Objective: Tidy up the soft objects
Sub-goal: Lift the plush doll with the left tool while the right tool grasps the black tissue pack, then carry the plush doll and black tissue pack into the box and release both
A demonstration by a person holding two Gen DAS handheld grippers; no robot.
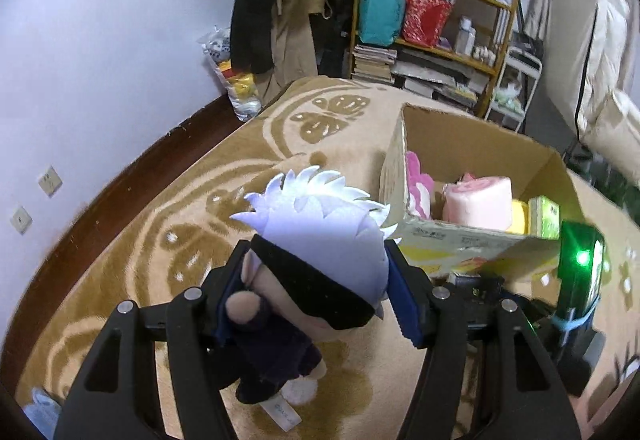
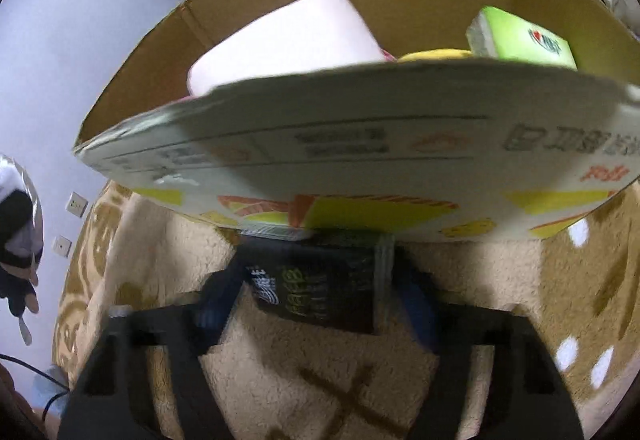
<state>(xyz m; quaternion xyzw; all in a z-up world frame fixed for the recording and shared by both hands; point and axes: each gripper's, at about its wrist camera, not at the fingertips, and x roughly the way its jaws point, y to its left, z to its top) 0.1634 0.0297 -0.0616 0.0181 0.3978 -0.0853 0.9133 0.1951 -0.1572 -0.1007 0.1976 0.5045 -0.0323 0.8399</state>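
My left gripper (image 1: 316, 260) is shut on a plush doll (image 1: 320, 240) with spiky white hair, a black blindfold and dark clothes, held by the head above the carpet. The same doll (image 2: 16, 240) shows at the left edge of the right wrist view. To its right stands an open cardboard box (image 1: 472, 147) holding a pink roll (image 1: 476, 199), a pink plush (image 1: 418, 179) and a green tissue pack (image 1: 544, 215). My right gripper (image 2: 316, 280) is low at the foot of the box (image 2: 340, 143), shut on a dark printed packet (image 2: 316, 288) on the carpet.
A tan patterned carpet (image 1: 304, 127) covers the floor. A wooden shelf (image 1: 432, 19) with books and bags, hanging clothes (image 1: 288, 19), a plastic bag (image 1: 236, 79) and a white cart (image 1: 516, 87) line the far wall. A black device with a green light (image 1: 580, 260) sits beside the box.
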